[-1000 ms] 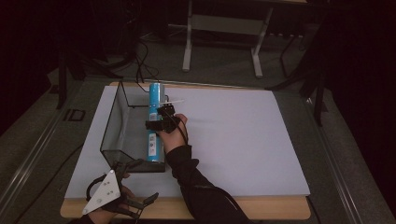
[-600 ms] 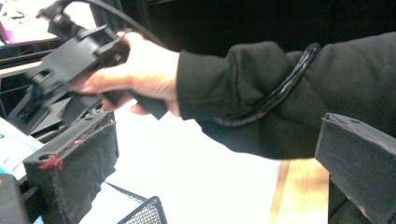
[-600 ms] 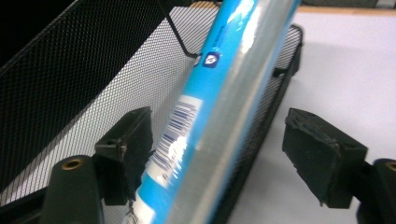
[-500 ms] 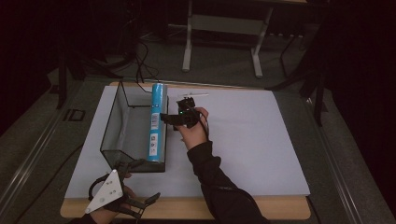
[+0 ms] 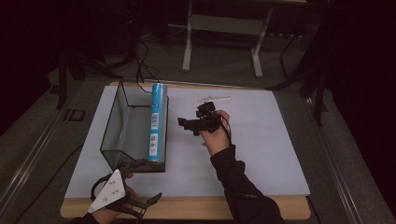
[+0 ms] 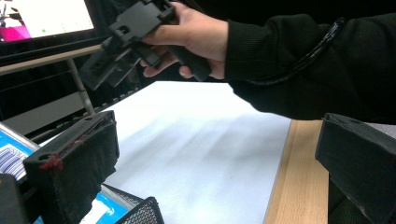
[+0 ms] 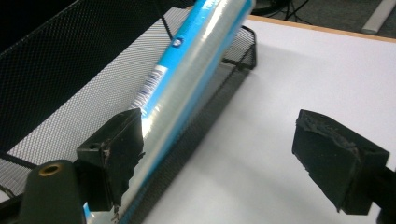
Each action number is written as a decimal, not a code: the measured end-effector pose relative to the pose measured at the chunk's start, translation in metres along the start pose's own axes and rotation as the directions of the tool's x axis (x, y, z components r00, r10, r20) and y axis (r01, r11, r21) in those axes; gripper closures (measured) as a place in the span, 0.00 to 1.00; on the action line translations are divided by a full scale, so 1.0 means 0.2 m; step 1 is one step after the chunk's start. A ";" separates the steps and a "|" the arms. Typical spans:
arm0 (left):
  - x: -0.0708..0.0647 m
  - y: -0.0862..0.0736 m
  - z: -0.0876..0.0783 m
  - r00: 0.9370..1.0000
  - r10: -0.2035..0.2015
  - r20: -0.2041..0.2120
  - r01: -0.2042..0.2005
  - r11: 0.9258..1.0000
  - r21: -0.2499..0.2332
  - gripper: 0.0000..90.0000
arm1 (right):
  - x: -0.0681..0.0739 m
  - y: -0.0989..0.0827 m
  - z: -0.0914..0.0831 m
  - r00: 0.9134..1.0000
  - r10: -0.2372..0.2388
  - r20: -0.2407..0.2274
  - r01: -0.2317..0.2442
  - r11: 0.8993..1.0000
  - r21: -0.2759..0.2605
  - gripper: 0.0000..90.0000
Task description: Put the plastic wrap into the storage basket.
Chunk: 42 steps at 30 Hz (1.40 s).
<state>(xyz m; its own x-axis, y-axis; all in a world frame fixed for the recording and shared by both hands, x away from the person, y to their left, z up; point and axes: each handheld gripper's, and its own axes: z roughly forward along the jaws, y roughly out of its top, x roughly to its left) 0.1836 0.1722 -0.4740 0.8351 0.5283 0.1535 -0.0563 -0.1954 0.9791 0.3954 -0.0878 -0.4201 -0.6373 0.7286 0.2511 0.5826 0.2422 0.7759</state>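
In the high view, the blue roll of plastic wrap (image 5: 156, 122) is lying along the right wall of the black mesh tray (image 5: 122, 135), with its far end resting on the back rim, and the right gripper (image 5: 187, 124) is hanging above the white sheet (image 5: 261, 144), well apart from the roll and to its right. A second ago this gripper was right over the roll inside the tray; now it is standing clear, its jaws have just been opening, and nothing is between them. In my judgement this means the roll is already placed and released, and the placing step is done. The left gripper (image 5: 148, 201) is resting at the near edge of the wooden table (image 5: 261, 215), just beside the near corner of the tray, in the same place as before. A thin pale stick (image 5: 213, 99) is lying near the far edge of the sheet. In the left gripper view, its two black pads (image 6: 77, 158) are standing wide apart with only the white sheet between them, so it is open and holding nothing; the person's right hand (image 6: 196, 35) is holding the other gripper farther off. In the right gripper view, the pads (image 7: 116, 149) are spread with bare sheet between them, and the roll (image 7: 187, 79) is leaning in the mesh tray (image 7: 51, 84) behind the left pad; I cannot tell whether it is touching that pad.
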 end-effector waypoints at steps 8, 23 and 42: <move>0.00 0.00 0.01 1.000 -0.001 0.008 0.001 1.000 0.005 0.00 | -0.09 -0.10 -0.11 0.999 -0.021 0.050 0.021 1.000 -0.007 0.18; 0.00 -0.01 0.02 1.000 -0.002 0.011 0.002 1.000 0.011 0.00 | -0.26 -0.33 -0.30 0.993 -0.013 0.114 0.016 0.999 -0.028 0.18; -0.01 -0.01 0.03 1.000 -0.002 0.017 0.002 1.000 0.016 0.00 | -0.43 -0.57 -0.41 0.986 -0.002 0.168 0.003 1.000 -0.008 0.18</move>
<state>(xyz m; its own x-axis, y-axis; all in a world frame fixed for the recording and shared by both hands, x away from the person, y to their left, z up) 0.1854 0.1674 -0.4764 0.8444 0.5147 0.1490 -0.0461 -0.2071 0.9772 0.3424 -0.2305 -0.4839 -0.5442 0.8257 0.1488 0.5763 0.2391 0.7815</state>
